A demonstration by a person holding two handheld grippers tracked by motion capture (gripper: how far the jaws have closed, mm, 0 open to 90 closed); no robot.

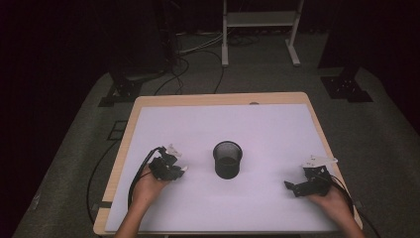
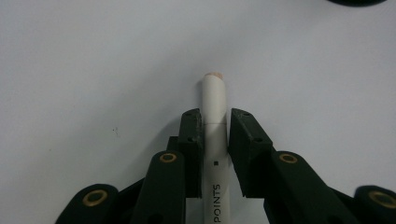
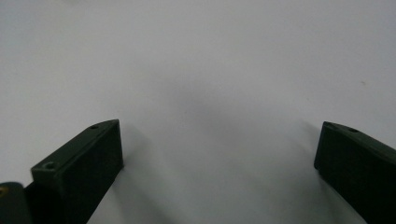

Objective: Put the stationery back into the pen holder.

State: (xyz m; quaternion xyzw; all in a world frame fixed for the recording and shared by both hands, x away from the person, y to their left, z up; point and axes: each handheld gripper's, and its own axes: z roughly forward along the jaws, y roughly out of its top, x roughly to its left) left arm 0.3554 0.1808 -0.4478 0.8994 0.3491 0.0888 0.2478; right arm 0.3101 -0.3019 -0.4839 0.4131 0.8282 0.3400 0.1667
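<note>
On the near left of the bench (image 1: 148, 106), your left hand (image 1: 144, 191) grips the left tongs (image 2: 215, 128), and their jaws are clamped narrow on a white marker (image 2: 214, 116) that lies along the white sheet (image 1: 267, 129); the left gripper view shows its pale tip sticking out just past the pads and the printed barrel running back between them. On the near right, your right hand (image 1: 337, 201) rests with the right tongs (image 3: 219, 149) spread wide, bare white sheet between the jaws. Farther in, near the middle of the sheet, a black mesh cup (image 1: 228, 159) stands upright between the two tongs, apart from both. Beyond the bench, cables (image 1: 183, 69) trail over the grey floor (image 1: 267, 74) toward a white stand (image 1: 260, 29).
</note>
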